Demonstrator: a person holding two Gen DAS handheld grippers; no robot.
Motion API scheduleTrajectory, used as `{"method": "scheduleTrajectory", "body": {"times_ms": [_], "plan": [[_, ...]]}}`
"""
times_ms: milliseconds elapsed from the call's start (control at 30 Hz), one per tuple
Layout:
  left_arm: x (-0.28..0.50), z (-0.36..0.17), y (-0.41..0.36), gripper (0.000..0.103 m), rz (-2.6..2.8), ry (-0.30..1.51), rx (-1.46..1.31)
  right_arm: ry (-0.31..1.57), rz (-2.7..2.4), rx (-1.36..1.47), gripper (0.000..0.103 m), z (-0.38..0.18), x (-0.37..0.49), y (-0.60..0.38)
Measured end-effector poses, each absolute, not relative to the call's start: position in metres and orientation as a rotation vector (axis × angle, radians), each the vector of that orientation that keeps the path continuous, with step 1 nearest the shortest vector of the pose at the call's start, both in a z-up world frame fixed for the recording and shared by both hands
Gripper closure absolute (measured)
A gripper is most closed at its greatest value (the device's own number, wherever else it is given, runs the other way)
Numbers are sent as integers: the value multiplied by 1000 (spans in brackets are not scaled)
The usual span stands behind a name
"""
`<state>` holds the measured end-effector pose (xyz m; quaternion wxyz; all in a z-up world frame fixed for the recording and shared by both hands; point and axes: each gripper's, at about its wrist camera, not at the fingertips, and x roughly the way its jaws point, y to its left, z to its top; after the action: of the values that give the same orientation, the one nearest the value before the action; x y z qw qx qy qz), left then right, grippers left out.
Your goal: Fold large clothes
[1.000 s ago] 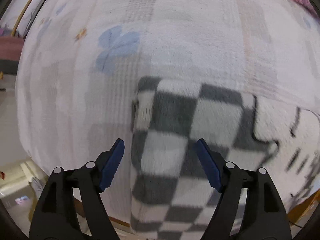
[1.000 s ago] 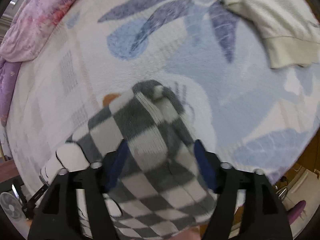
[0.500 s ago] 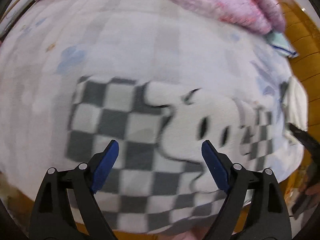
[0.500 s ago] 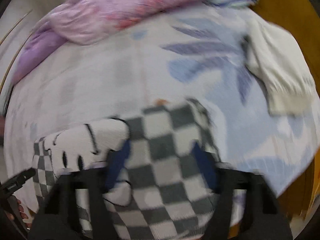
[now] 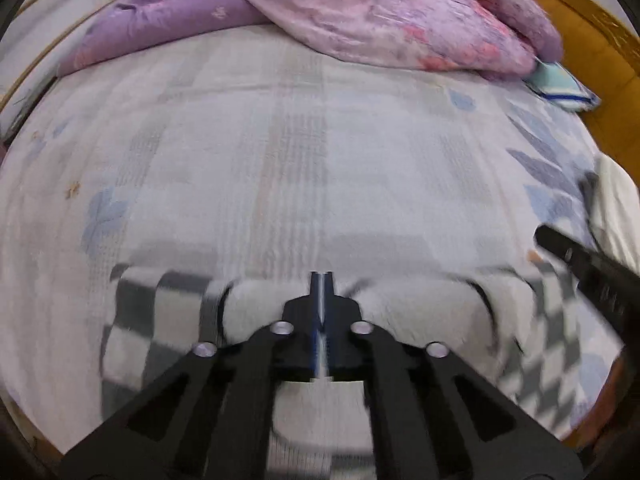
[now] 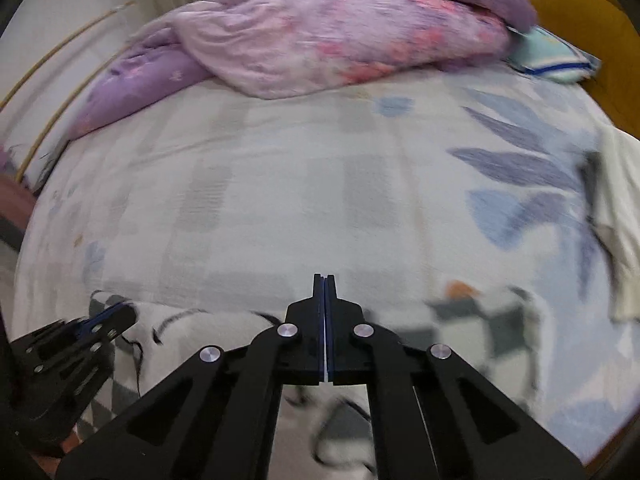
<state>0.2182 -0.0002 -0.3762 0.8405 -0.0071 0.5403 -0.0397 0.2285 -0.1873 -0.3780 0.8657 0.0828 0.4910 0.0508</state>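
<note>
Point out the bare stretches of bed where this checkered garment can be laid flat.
Widest free patch: mid-bedsheet, between the checkered garment and the pink quilt. Crowded: the head, with quilt and pillow, and the right edge, with the cream garment.

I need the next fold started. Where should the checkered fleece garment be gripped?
Grip the checkered fleece garment along its far edge, coming from the bed's near side: it lies flat across the bedspread near that side, the edge exposed.
</note>
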Motion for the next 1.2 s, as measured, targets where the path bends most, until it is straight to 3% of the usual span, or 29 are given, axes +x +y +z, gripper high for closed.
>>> {"method": "scheduleTrajectory", "body": {"times_ms": [133,200,400,600,700,767,800,933,1200], "plan": [[223,-441,-4,103,-34,1140,4,1048,99,164,102,-447,232,-174],[212,-461,-10,103,-15,1027,49,946,105,164,102,-474,219,-174],[214,-468,16,103,-96,987,-142,920,126,194,102,-471,220,-177],[215,-461,17,100,-63,971,17,921,97,142,103,-466,220,-198],[219,-459,85,101,113,976,-124,879,-133,31,103,-464,217,-252],[219,-464,128,101,140,970,-287,901,-122,282,103,-475,218,-326],[221,-466,141,101,152,957,-311,883,-124,276,103,-472,219,-335],[238,-478,125,100,214,957,-137,890,-262,-8,103,-483,232,-293],[238,-483,131,100,191,955,-185,881,-248,26,103,-487,226,-304]]}}
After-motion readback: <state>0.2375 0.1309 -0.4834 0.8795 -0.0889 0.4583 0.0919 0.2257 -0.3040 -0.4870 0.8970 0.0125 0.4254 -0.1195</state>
